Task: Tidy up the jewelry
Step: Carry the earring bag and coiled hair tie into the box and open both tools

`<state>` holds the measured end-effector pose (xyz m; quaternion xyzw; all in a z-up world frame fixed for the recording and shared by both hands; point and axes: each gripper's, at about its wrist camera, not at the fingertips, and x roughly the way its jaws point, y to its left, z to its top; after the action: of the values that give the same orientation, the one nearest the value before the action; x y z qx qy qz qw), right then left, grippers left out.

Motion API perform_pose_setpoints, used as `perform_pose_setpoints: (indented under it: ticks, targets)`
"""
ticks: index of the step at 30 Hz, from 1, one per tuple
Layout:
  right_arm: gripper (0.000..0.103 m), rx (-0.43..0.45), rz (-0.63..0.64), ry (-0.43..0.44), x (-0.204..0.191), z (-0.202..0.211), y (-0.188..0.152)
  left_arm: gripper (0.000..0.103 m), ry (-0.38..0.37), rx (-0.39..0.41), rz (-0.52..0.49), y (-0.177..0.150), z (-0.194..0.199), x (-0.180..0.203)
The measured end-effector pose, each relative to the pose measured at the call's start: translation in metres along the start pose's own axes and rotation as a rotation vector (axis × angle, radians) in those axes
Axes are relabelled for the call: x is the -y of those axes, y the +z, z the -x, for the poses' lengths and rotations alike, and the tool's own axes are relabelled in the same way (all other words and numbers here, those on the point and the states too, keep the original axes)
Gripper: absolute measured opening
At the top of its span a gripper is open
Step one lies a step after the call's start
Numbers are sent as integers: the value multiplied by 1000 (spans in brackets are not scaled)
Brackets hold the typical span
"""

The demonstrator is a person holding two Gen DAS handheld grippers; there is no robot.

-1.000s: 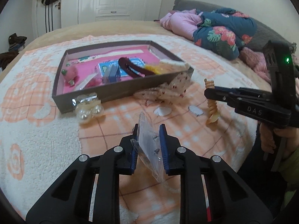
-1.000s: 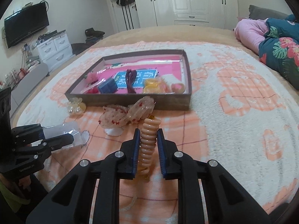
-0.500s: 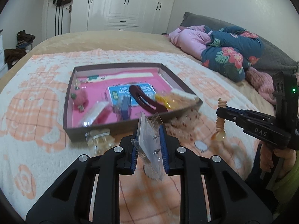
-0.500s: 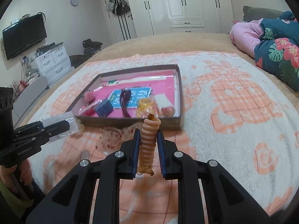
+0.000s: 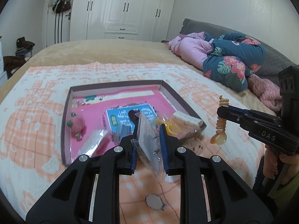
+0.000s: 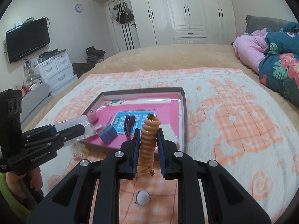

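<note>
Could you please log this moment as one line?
left gripper: shut on packet | right gripper: shut on coil | both lifted near box

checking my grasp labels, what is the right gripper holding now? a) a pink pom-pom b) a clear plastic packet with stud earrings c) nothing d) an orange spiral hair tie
d: the right gripper has its fingers closed on the orange spiral hair tie, held upright above the blanket; the clear packet with studs is in the left gripper.
</note>
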<state>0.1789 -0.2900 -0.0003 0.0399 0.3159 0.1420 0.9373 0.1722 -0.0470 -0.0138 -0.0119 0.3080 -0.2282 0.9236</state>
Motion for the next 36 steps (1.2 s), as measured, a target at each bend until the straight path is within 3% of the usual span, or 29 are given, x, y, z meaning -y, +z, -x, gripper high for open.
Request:
perform_pose_setpoints:
  ticks: [19, 36]
  targets:
    - [18, -5, 34, -16, -6, -40, 30, 14, 47, 23, 68, 20, -25, -33]
    - [18, -109, 17, -50, 0, -111, 32, 15, 99, -17, 128, 9, -52, -65]
